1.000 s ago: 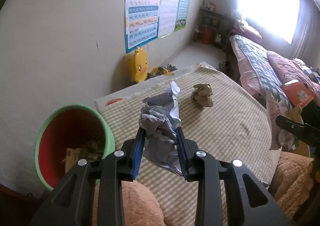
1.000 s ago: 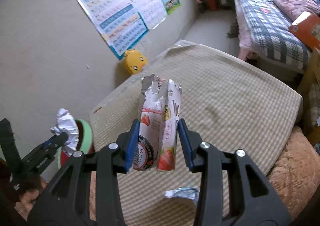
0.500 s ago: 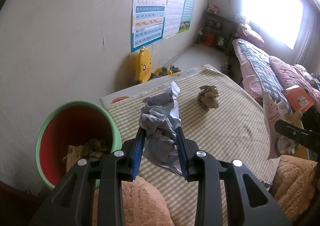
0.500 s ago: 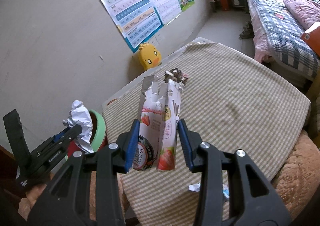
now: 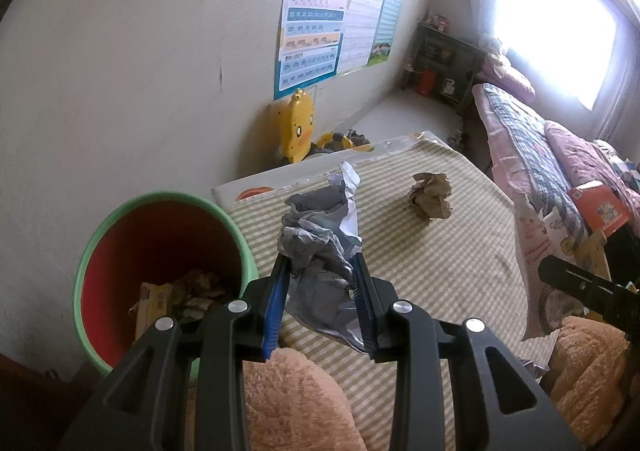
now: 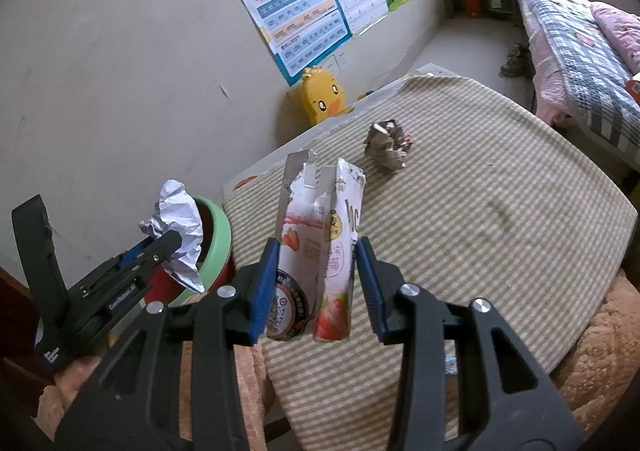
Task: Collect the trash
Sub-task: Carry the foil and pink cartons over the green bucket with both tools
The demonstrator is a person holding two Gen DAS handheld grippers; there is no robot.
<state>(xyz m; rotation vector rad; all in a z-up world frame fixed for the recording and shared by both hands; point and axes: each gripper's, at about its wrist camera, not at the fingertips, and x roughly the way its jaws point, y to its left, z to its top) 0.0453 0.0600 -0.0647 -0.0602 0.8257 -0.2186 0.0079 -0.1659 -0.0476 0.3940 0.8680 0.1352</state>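
Note:
My left gripper (image 5: 320,271) is shut on a crumpled silver wrapper (image 5: 320,239), held just right of the green bin with a red inside (image 5: 160,243). That bin holds some paper trash. In the right wrist view the left gripper (image 6: 160,247) holds the wrapper (image 6: 180,227) at the bin's rim (image 6: 218,227). My right gripper (image 6: 316,271) is shut on a torn strawberry milk carton (image 6: 320,251), held above the checked mat (image 6: 480,211). A crumpled brown paper ball (image 5: 430,197) lies on the mat, also in the right wrist view (image 6: 388,147).
A yellow duck toy (image 6: 320,99) stands by the wall under posters (image 6: 304,3). A bed with pink bedding (image 5: 552,155) lies at the right. Tan plush cushions (image 5: 296,399) edge the mat near me. A small foil scrap (image 6: 450,365) lies at the mat's near edge.
Both grippers have moved left toward the bin with their loads. The bin looms larger in the left wrist view, and the paper ball has come into the right wrist view.

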